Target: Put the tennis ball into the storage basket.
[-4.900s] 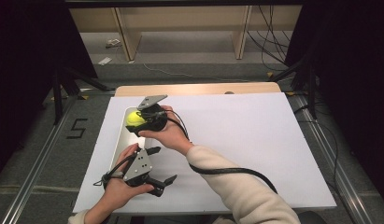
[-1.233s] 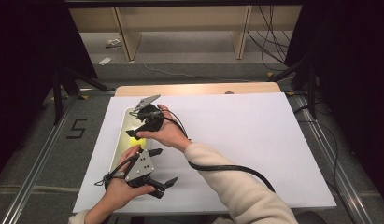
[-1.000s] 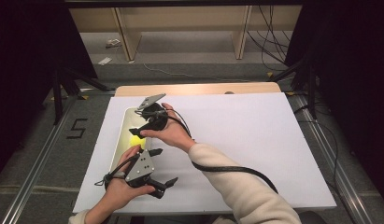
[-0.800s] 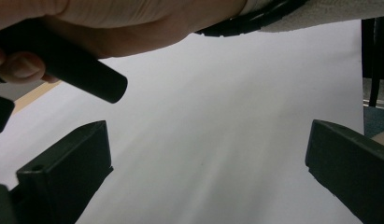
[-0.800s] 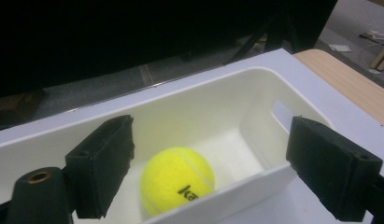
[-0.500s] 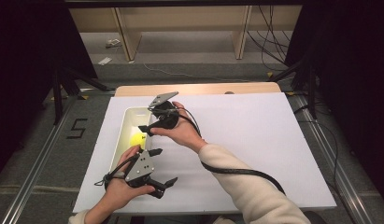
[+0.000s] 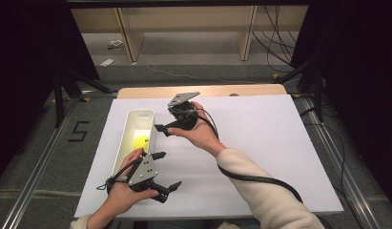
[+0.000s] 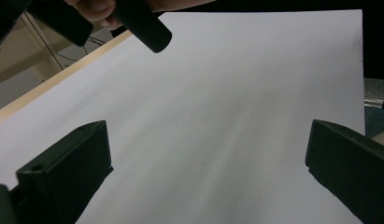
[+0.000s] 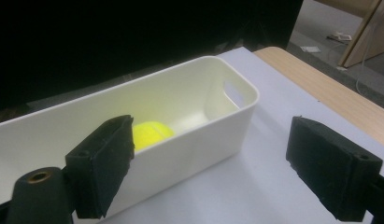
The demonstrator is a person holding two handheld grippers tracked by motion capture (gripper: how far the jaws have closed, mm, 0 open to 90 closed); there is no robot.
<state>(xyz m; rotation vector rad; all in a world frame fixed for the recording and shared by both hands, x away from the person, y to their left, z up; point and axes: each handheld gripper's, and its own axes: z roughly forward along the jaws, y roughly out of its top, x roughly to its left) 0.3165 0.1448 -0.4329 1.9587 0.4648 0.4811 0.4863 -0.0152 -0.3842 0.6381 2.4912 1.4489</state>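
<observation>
Right hand-held gripper [image 7: 161, 129] released beside bin [image 7: 128, 143] rim, yellow ball [image 7: 139, 141] inside, left hand-held gripper [image 7: 166, 174] released

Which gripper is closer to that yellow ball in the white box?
Left. The left gripper sits just beside the box's near end, close to the yellow ball; the right gripper hovers past the white box wall.

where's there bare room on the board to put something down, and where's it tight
The white board lies bare right of the right gripper, out to its right and far edges. A smaller bare strip runs along the near edge right of the left gripper. The left side is crowded: the white bin holding the yellow ball, with both open grippers beside it.
</observation>
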